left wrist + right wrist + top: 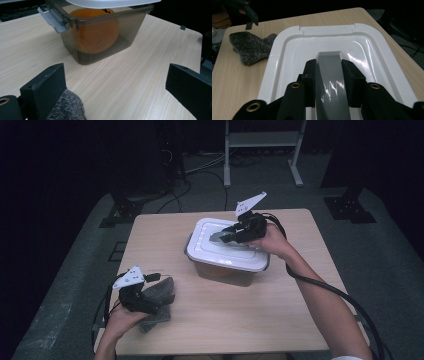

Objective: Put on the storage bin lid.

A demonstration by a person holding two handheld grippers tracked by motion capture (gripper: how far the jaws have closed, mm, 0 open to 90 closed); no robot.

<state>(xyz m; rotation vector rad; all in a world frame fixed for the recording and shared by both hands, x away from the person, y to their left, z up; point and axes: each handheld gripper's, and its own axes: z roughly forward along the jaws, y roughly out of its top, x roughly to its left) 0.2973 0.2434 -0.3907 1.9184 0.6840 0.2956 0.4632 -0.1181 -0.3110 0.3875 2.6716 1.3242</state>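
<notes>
The box sits in the middle of the table, and there is an orange ball inside it. The white lid lies on top of the box. In the left gripper view the lid looks a bit raised over the near corner and not pushed down all the way, and the grey clip on the side of the box sticks out, so it looks not yet snapped. The right gripper is over the lid, and its jaws are closed on a flat grey piece that points down at the middle of the lid. I cannot tell what that grey piece is; it may be a handle or a clip that goes with the lid. So the ball is in and the lid is on, and that part looks done. What seems left is to press the lid flat, close the clips, and let go. The left gripper rests at the near left side of the table, well apart from the box. Its jaws stand wide with nothing pinched between them. A fuzzy grey cloth lies under it and touches one jaw. I think the cloth may be for wiping, but the pictures do not show that job started.
</notes>
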